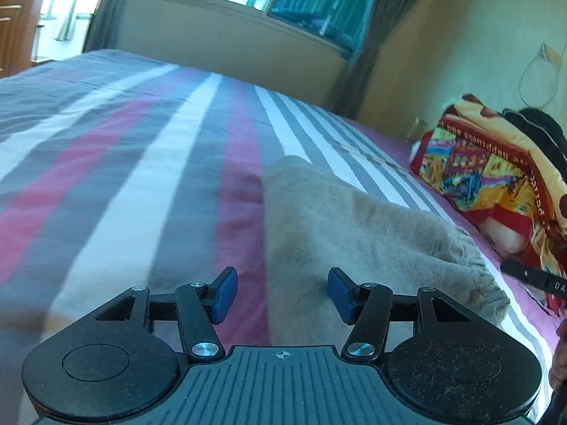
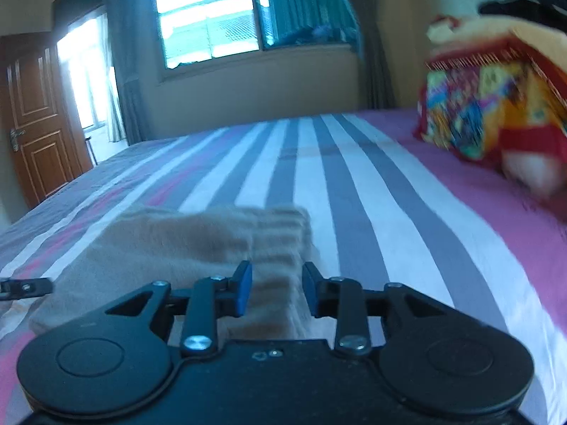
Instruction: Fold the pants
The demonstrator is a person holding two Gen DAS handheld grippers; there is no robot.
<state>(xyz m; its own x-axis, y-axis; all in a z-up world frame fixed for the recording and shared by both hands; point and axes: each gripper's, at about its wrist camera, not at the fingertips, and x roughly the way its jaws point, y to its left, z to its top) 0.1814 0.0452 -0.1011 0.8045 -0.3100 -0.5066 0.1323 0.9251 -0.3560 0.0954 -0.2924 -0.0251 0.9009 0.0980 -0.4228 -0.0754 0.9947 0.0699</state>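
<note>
- Lying folded on the striped bedsheet (image 1: pixel 170 163), the beige fleece pants (image 1: pixel 361 233) sit near the sheet's pink right border, with the gathered waistband (image 1: pixel 475 269) turned toward the bed's right edge.
- No container shows in either view; the bed carries only the pants and, further right, a stack of bright patterned bedding (image 1: pixel 496 163) with something black on top.
- The left gripper (image 1: pixel 280 294) hangs over the left edge of the pants, blue pads (image 1: pixel 225 294) spread partway with a clear gap; nothing sits between them and neither pad touches the cloth.
- The right gripper (image 2: pixel 276 292) hovers above the ribbed end of the pants (image 2: pixel 198 244), its jaws narrower than the left pair but still parted; cloth shows through the gap beneath them, and the pads do not press on it, though blur makes the exact clearance hard to judge.
- From the left wrist, the waistband's gathers and lettering on the bedding are legible, and the tip of the other gripper pokes in at the right edge.
- From the right wrist, a brown panelled door (image 2: pixel 39 117) stands at far left, a bright window (image 2: pixel 209 17) fills the far wall, and the other gripper's finger enters at the left edge beside the pants; the bedding (image 2: pixel 489 106) is smeared by motion.
</note>
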